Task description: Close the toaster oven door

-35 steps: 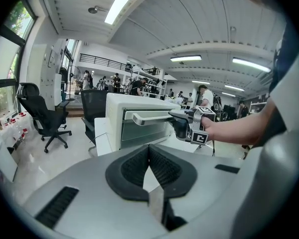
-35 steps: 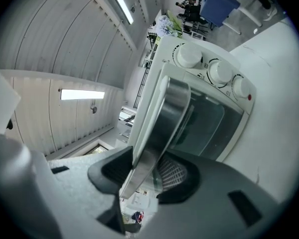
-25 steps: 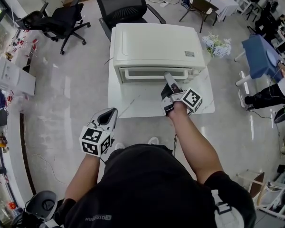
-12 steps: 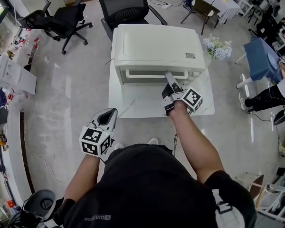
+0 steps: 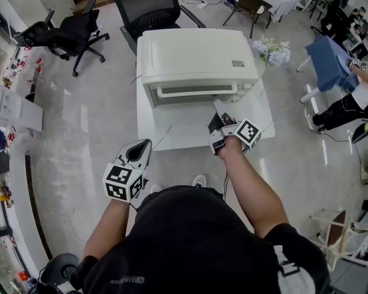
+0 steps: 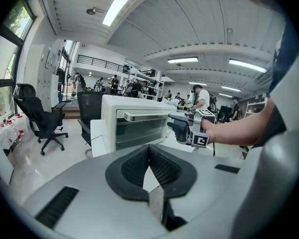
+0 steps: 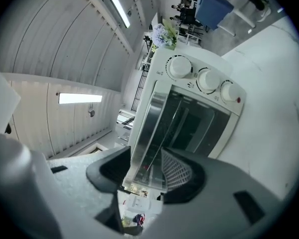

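The toaster oven door [image 6: 139, 129], at the counter's [image 5: 172, 138] far edge, looks shut; the right gripper's [image 7: 145, 169] fingers, just opening, stand wide astride its handle [image 7: 150, 133] without pressing it, the left gripper's [image 6: 149, 159] fingers are closed on nothing, and only backing away seems left.

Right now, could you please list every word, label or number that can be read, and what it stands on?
No text reads clearly.
Label on top of the toaster oven: too small.
Markings beside its knobs: too small.
Pale print on the black shirt: blurred.
Square markers on the gripper cubes: patterns only, no words.
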Demonstrator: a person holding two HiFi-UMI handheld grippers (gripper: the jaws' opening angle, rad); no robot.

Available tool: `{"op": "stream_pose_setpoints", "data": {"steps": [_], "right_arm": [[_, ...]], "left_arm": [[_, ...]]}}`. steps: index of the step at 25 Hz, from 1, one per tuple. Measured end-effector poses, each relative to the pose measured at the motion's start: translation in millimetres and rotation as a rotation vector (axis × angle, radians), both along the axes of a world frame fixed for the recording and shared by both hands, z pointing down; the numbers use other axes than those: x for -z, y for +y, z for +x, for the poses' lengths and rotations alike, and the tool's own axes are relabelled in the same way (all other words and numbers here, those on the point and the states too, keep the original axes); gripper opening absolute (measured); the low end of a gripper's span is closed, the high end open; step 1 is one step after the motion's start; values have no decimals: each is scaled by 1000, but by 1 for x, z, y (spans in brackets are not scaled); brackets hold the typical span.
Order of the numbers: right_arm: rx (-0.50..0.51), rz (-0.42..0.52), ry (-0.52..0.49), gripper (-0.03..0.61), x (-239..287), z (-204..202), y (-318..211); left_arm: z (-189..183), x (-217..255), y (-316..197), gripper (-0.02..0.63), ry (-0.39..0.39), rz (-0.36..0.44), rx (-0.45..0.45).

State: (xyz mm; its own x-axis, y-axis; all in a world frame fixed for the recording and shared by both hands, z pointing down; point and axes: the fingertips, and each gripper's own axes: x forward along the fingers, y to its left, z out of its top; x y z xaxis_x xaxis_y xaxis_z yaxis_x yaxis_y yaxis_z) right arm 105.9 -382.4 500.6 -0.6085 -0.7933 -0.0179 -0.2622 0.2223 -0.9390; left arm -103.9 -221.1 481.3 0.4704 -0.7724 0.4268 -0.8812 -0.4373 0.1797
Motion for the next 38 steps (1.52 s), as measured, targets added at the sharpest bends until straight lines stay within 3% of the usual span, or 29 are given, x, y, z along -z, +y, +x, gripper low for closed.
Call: {"op": "stream_pose_setpoints", "data": {"steps": [9, 15, 19, 23, 31, 38], "right_arm": [[-6, 45, 34, 178, 6, 2, 45], [82, 176, 147, 175, 36, -22, 81], [105, 243, 316, 135, 42, -27, 102], [124, 328, 499, 52, 46, -30, 115], [171, 462, 790, 8, 53, -40, 134], [221, 546, 924, 3, 58, -54, 143]], "left_arm": [[9, 4, 2, 3, 3, 13, -82], [12, 16, -4, 3, 34, 53, -92], [17, 23, -5, 3, 40, 70, -110], [23, 20, -5, 3, 37, 59, -137], [38, 23, -3, 3, 23, 82, -186], [47, 21, 0, 3, -39, 116, -227]]}}
